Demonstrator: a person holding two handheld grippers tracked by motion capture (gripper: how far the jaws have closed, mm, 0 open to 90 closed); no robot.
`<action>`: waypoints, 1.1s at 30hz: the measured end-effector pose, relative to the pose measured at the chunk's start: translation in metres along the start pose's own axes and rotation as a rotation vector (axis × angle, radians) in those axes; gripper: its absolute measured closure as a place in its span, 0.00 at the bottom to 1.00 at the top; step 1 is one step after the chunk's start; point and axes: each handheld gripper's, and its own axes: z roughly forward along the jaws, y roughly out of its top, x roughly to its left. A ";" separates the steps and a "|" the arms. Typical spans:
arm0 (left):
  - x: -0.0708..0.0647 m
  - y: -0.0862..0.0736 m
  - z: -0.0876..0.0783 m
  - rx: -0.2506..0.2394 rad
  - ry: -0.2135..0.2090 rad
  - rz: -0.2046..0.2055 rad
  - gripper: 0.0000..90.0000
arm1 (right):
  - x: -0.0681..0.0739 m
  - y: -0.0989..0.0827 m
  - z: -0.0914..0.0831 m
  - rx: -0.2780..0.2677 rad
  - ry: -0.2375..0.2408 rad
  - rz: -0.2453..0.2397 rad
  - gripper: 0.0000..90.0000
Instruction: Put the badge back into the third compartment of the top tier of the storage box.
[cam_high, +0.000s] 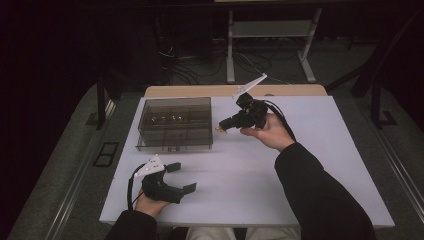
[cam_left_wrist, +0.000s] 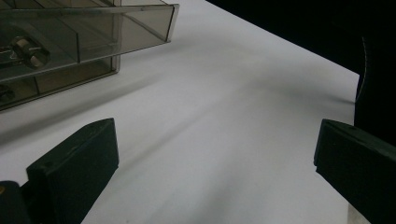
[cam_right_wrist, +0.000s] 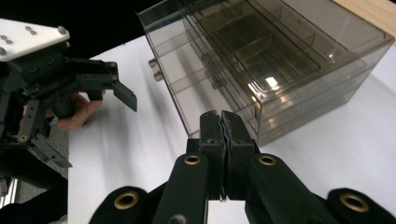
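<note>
The right gripper (cam_high: 223, 127) hung just off the box (cam_high: 175, 123), at its 3 o'clock side, jaws pressed together on something small and orange, too small to identify. To place it well, it probably needed to be lifted over the wall and centred above one compartment before release. The left gripper (cam_high: 181, 177) rested at the table's (cam_high: 240, 170) 7 o'clock, jaws wide apart, empty. The smoky box held small metal pieces.

White worktop (cam_high: 320, 165) with a pale wooden strip (cam_high: 200, 91) along its far edge, lit from above — the surroundings fall into darkness. Grey carpeted floor (cam_high: 60, 180) on both sides; beyond the worktop, a light metal table frame (cam_high: 270, 30) and loose cables (cam_high: 195, 65) on the floor.
</note>
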 end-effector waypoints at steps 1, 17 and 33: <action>0.000 0.000 0.000 0.000 0.000 0.000 0.00 | 0.000 0.002 0.001 -0.002 -0.002 -0.003 0.97; 0.000 0.000 -0.001 -0.002 -0.006 0.001 0.00 | 0.005 0.021 0.015 0.002 0.014 -0.028 0.97; 0.000 0.000 -0.001 -0.005 -0.008 0.003 0.00 | 0.007 0.030 0.036 0.015 0.027 -0.040 0.97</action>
